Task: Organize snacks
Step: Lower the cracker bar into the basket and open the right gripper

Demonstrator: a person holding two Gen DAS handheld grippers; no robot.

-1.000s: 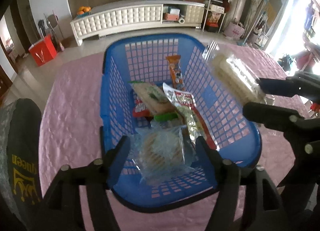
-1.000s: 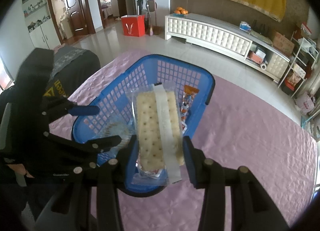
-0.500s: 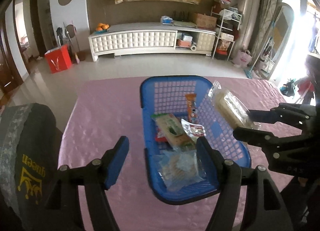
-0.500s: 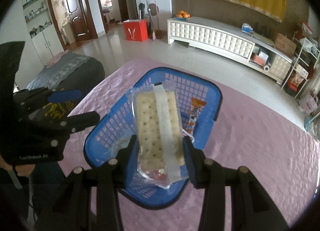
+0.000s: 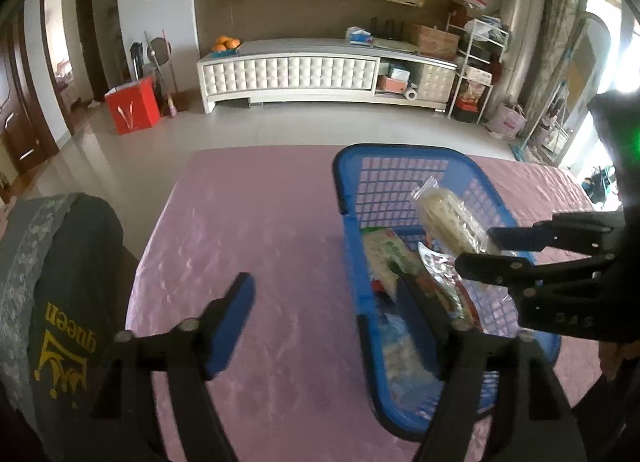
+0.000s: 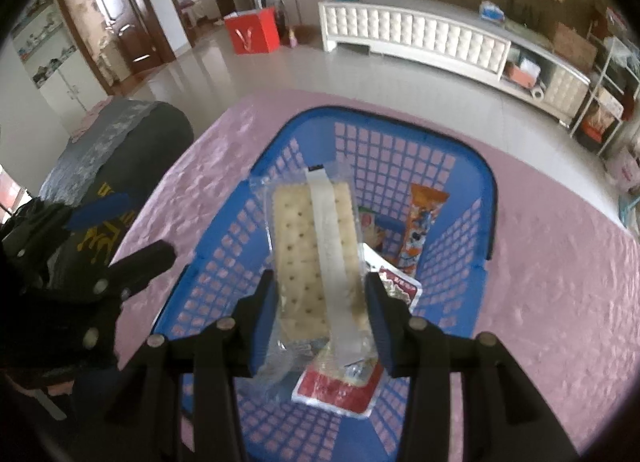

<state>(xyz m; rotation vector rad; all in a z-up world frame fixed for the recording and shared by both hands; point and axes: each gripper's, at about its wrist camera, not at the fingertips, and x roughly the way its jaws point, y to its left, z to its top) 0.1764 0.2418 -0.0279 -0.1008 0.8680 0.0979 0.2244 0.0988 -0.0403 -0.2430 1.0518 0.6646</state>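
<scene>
Cracker pack (image 6: pixel 316 258) is hanging over the blue basket (image 6: pixel 452 138), clamped in the right gripper (image 6: pixel 322 314); left gripper (image 5: pixel 326 304), jaws just widening, is gaping empty at nine o'clock.

Colours and patterns in your views

Your blue grid-pattern basket (image 6: pixel 460 190) sits on pink quilted tablecloth (image 5: pixel 260 222); the pale dotted cracker pack (image 6: pixel 316 254) is clear-wrapped; at 2 o'clock, an orange snack packet (image 6: pixel 420 222).

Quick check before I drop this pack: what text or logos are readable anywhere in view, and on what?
"queen", yellow, with a crown logo: on the dark chair cover, seen upside down.
White V-shaped mark: on the red box.
Print on the snack packets in the blue basket: too blurred to read.
</scene>
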